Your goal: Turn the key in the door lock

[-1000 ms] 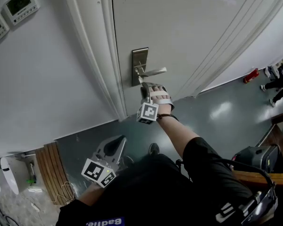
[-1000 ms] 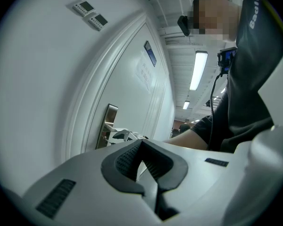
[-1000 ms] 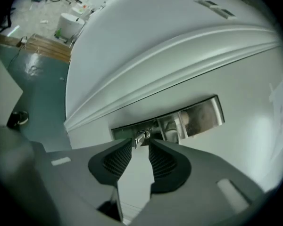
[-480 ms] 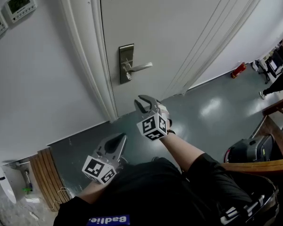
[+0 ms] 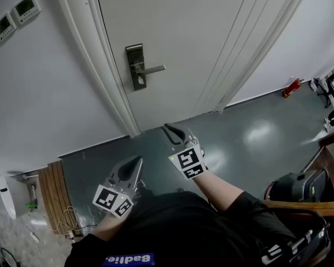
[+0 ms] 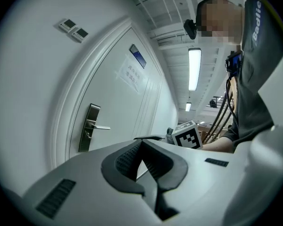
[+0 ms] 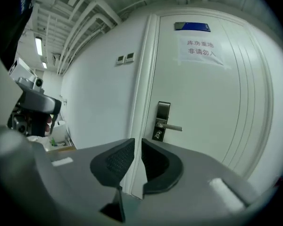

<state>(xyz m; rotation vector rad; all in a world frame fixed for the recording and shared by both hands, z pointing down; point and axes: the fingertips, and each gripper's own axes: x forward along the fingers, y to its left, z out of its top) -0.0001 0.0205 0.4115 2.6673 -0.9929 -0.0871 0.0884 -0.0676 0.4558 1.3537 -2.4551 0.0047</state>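
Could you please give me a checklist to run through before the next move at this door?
1. Door shut in its frame: ok.
2. Handle level: ok.
3. Key seated in lock plate: cannot tell, too small to make out.
4. Right gripper at the lock: not ok; it is apart from the door, jaws closing, nothing between them.
5. Left gripper free: ok; shut, empty, low by the body.
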